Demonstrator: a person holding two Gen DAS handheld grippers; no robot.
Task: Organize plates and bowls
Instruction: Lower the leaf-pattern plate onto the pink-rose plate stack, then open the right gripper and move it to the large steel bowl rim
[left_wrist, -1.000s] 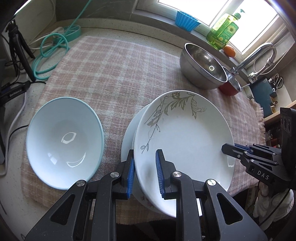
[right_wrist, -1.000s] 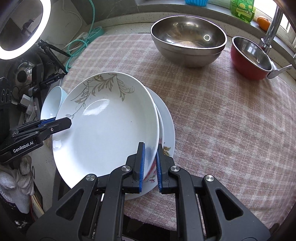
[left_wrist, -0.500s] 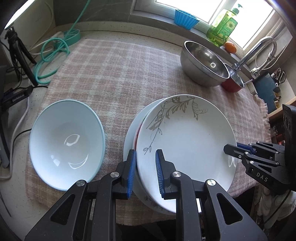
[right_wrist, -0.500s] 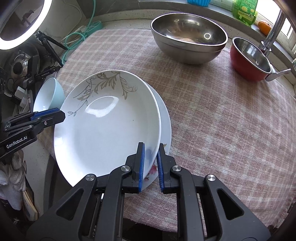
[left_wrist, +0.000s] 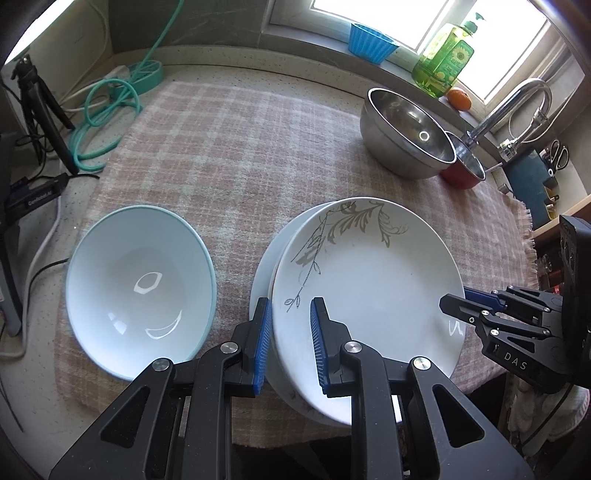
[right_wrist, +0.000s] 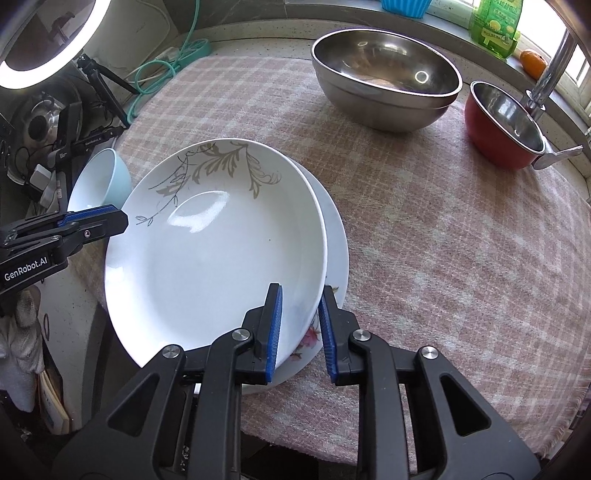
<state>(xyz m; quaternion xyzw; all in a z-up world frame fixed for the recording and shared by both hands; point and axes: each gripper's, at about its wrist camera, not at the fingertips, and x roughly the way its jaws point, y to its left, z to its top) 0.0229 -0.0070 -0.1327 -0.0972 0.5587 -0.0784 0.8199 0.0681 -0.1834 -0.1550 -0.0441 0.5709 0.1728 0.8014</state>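
Left wrist view: my left claw (left_wrist: 288, 345) straddles the near-left rim of the leaf-pattern plate (left_wrist: 369, 295), pads spread with a gap to the rim, so released. In the right wrist view my right claw (right_wrist: 300, 330) brackets the opposite rim the same way, also released, pads not pressing. The plate sits on the stack of plates (right_wrist: 334, 236) at the near edge of the surface (left_wrist: 240, 155), the pale blue bowl (left_wrist: 140, 302) just beside it.

I judge it glazed ceramic: stiff, fairly heavy, slick and breakable, so the rim is the only real hold, best taken on two opposite sides. It is round, so it has no long axis; it lies face up, slightly tilted and off-centre on the stack, leaf sprig toward the steel bowl (left_wrist: 406, 136).
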